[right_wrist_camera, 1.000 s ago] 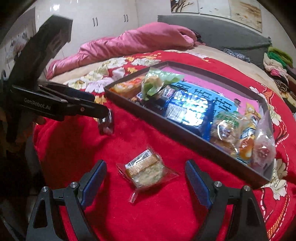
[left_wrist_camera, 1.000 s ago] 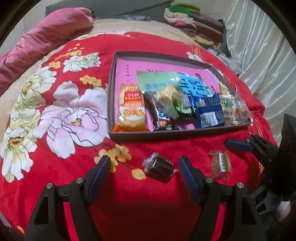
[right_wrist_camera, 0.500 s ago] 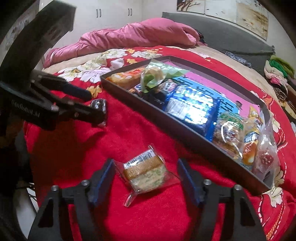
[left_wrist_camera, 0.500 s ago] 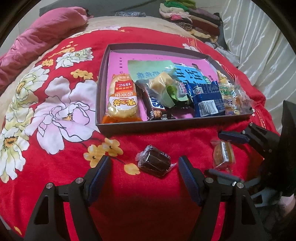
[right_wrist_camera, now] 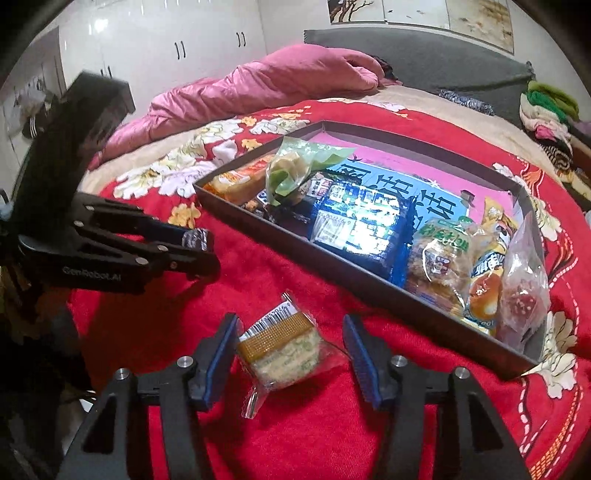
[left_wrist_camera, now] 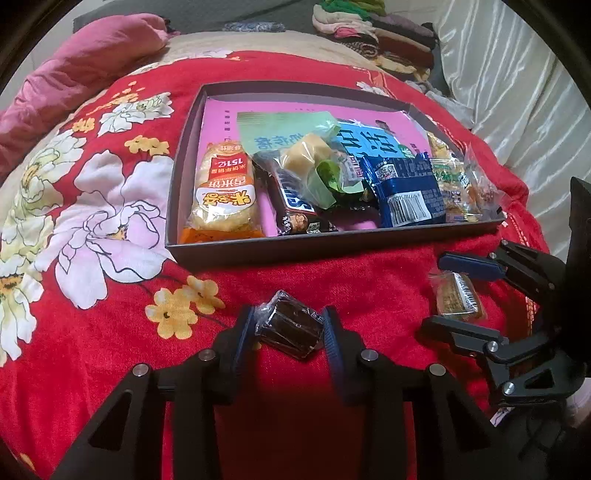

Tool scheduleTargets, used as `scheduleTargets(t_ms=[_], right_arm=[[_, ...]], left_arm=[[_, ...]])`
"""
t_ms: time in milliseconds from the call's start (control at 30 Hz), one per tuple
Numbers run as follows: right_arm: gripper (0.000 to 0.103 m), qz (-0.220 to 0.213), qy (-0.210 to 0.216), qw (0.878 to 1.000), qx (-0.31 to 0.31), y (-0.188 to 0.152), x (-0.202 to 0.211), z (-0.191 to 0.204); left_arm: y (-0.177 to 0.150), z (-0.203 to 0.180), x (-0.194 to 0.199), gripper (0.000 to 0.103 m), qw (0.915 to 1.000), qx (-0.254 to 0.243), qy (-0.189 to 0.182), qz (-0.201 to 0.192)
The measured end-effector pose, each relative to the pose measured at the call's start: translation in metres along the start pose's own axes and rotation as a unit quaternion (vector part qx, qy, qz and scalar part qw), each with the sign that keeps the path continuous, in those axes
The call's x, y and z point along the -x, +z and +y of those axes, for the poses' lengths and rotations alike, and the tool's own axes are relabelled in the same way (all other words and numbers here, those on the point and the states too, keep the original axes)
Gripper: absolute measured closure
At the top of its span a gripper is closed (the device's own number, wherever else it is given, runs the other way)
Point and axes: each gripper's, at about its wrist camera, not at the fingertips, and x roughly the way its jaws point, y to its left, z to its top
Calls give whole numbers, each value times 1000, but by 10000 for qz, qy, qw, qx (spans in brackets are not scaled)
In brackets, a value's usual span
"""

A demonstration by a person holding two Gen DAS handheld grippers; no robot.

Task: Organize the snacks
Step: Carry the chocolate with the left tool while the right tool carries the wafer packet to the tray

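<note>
My left gripper (left_wrist_camera: 290,332) is shut on a dark brown wrapped cake (left_wrist_camera: 290,329) on the red blanket, just in front of the dark tray (left_wrist_camera: 332,248). It also shows in the right wrist view (right_wrist_camera: 201,242). My right gripper (right_wrist_camera: 290,354) is open around a clear-wrapped yellow-green pastry (right_wrist_camera: 282,350); its left pad touches the wrapper. That pastry (left_wrist_camera: 456,297) also shows in the left wrist view between the right gripper's fingers (left_wrist_camera: 469,266). The tray holds several snack packets, among them an orange rice cake bag (left_wrist_camera: 223,199) and a blue packet (left_wrist_camera: 406,190).
The tray (right_wrist_camera: 369,282) sits on a red flowered blanket (left_wrist_camera: 92,221) over a bed. A pink quilt (right_wrist_camera: 266,81) lies at the far side. Folded clothes (left_wrist_camera: 369,29) are stacked at the back right, with a white curtain (left_wrist_camera: 517,81) beside them.
My left gripper has closed on the dark brown cake. My right gripper has moved forward around the pastry and its fingers have narrowed toward it.
</note>
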Motion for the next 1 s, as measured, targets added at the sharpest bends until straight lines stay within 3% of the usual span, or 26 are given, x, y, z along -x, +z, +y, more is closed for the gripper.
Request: scheduleTargets(t_ms=[300, 1000], right_arm=[[45, -374, 284, 9987, -191, 4, 18, -1], [45, -865, 259, 9955, -295, 9, 41, -8]], left_arm=[[1, -2, 9, 65, 9999, 18, -128, -31], [14, -7, 40, 65, 9989, 148, -322, -309]])
